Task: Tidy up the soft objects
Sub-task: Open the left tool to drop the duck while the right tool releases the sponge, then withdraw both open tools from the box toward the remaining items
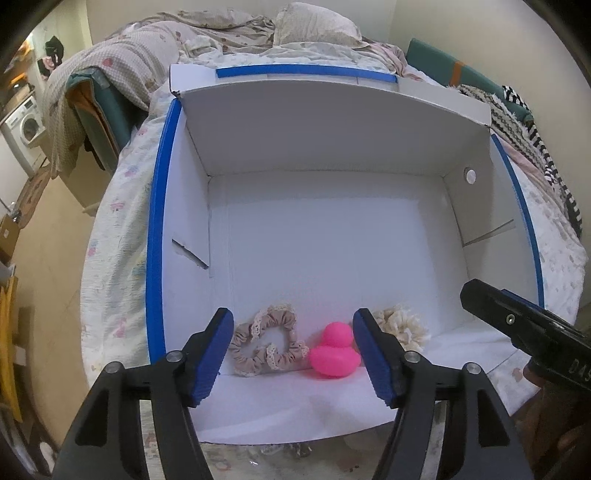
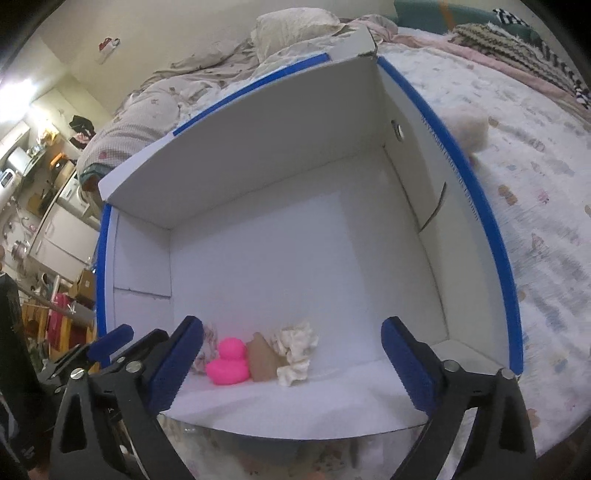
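we list a white cardboard box [image 1: 325,155] with blue-taped edges, standing open on a bed covered by a pale printed sheet [image 2: 546,236].

inside it, along the near wall, we count four soft items in a row:
- a beige lace-trimmed scrunchie [image 1: 267,341], lying flat at the left end, touching the duck.
- a bright pink rubber duck [image 1: 334,350], upright, between the scrunchie and the tan piece.
- a tan wedge-shaped piece [image 2: 262,356], seen only from the right wrist view, just beside the duck; we cannot tell what it is.
- a cream ruffled scrunchie [image 2: 295,352], at the right end, touching the tan piece.

outside the box, on the sheet past its right wall, we note a pale fluffy item [image 2: 471,129], blurred.

the left gripper [image 1: 293,356] hangs over the near wall, jaws partly apart, nothing between the pads; scrunchie and duck show in the gap below.

the right gripper [image 2: 291,363] hangs beside it, jaws spread wide, holding nothing; the row lies below.

at the head of the bed we record a rumpled blanket [image 1: 122,55] and a pillow [image 1: 314,26].
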`<state>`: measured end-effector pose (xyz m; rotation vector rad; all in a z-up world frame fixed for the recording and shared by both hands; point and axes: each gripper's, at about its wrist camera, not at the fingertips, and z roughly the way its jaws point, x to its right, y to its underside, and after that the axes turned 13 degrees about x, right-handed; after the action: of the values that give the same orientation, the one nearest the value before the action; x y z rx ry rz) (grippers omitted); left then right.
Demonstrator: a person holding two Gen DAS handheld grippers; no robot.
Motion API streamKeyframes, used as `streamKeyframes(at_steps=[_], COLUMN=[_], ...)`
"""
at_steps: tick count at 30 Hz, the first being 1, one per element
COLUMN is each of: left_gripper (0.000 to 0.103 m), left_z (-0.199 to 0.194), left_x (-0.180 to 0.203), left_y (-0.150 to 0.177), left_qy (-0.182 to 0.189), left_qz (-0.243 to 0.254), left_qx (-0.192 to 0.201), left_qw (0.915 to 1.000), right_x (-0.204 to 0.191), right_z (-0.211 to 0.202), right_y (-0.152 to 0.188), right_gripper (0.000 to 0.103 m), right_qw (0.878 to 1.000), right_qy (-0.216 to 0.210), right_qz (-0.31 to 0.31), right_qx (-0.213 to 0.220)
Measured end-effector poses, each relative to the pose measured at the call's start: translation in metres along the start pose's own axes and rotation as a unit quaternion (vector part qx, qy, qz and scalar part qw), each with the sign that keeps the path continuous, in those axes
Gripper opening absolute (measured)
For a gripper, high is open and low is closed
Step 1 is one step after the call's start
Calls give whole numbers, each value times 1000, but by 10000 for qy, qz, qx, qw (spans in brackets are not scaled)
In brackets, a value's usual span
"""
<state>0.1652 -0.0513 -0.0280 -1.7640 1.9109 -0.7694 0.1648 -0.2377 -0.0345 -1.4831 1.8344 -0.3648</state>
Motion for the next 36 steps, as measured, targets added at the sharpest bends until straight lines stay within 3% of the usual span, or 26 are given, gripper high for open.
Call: streamKeyframes(at_steps=[12,17,24,32,36], left_gripper=[64,64,64,64,64], left_z=[-1,-8,-19,-50,-58], left_x=[-4,-6,-14,-19,-26], left_y=[-2,-6,-6,-4,0], left_qy=[-76,-431,-327,-174,-41], left_qz=[-113,-70,-306,-242,-310], left_qx=[-17,153,242,689,661], left_qw=[9999,9989,9987,9972,9973], right_x=[1,-1,-2,-7,-8], right_z=[0,-3,-19,-33,-43], right_y=[1,2,0,2,4], right_gripper=[103,103,103,103,103], right_qw=[9998,9994,9990,9973,9970], right_qy=[178,266,277,365,353], right_qz=[-78,-160,-46,-316,-370], right_qx=[43,181,357,551,584])
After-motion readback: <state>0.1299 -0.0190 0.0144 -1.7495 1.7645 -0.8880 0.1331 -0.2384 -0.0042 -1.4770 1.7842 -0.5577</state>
